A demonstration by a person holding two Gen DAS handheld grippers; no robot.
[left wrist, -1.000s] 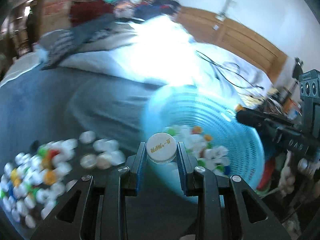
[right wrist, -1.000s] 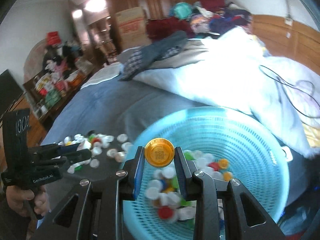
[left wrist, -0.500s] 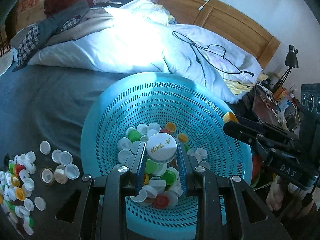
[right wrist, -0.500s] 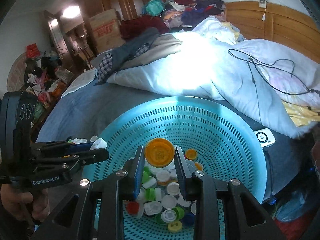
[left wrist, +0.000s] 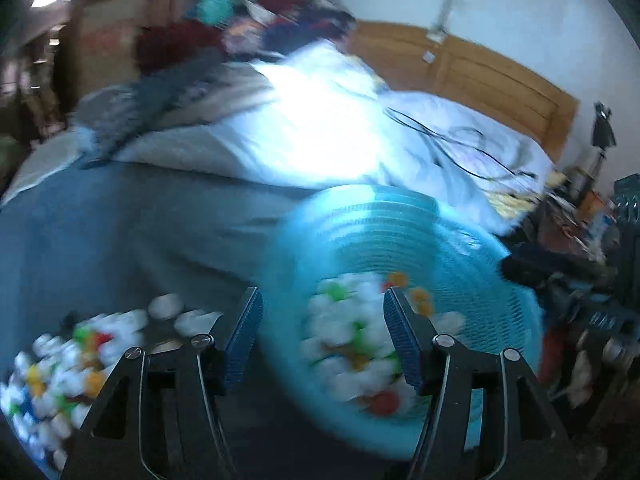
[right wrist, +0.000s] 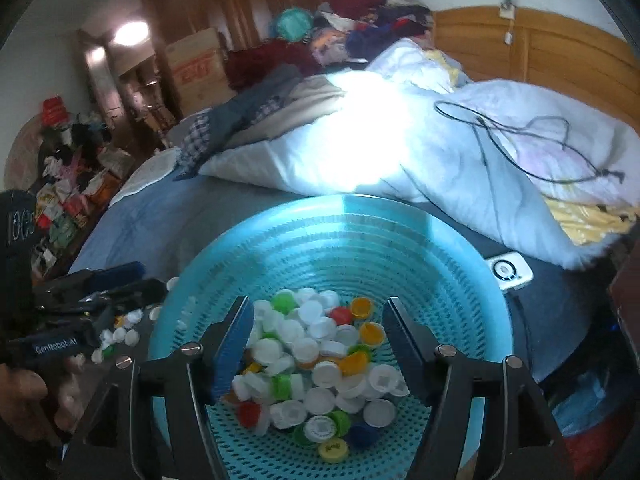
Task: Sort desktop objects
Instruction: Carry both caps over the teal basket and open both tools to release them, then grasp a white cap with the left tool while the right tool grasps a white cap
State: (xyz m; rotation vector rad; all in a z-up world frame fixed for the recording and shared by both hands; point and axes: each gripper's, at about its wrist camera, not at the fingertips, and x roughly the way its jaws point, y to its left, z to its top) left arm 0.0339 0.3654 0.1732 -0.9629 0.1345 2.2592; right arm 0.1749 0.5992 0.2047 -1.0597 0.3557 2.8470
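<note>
A round turquoise perforated basket (right wrist: 448,280) holds a heap of white, green, orange and red bottle caps (right wrist: 316,356). My right gripper (right wrist: 318,344) is open and empty, just above the heap. In the blurred left wrist view my left gripper (left wrist: 322,340) is open and empty over the basket's (left wrist: 460,248) left rim. A pile of loose caps (left wrist: 68,364) lies on the dark surface to its left. The left gripper also shows at the left in the right wrist view (right wrist: 92,292). The right gripper shows at the right in the left wrist view (left wrist: 560,272).
A white quilt (right wrist: 400,144) with a black cable (right wrist: 520,132) lies behind the basket on the blue-grey bedsheet (left wrist: 100,232). A small white device (right wrist: 510,270) sits at the basket's right rim. Clothes are piled at the back, near a wooden headboard (right wrist: 560,52).
Both grippers have opened: the white cap has left the left one and the orange cap the right one. The left gripper has swung left, towards the loose caps.
</note>
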